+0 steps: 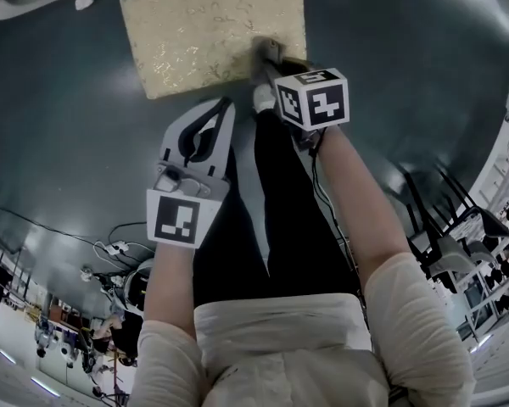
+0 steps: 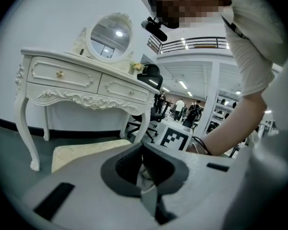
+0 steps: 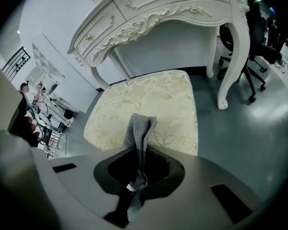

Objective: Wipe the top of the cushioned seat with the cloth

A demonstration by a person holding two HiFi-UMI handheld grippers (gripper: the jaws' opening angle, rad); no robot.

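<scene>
Cushioned seat [image 1: 212, 32]: pale gold, leaf-patterned top, standing on the dark floor [image 1: 424, 49] in front of us. In the right gripper view it sits just before a white carved dressing table [image 3: 173, 13].

Right tongs [image 1: 270, 59] reach to the seat's near edge, toward its right corner. Its own view shows the jaws closed on the grey cloth [image 3: 140, 128]. The cloth is pinched deep between them, and its free end fans out over the front rim of the cushion. We cannot tell whether the cloth presses on the fabric or only lies above it.

Left tongs [image 1: 219, 113] are held lower, off the seat, over the floor beside our dark trouser leg [image 1: 280, 219]. Its view shows the jaws together with nothing between them. They point toward the dressing table's drawers and its oval mirror [image 2: 109, 35].
</scene>
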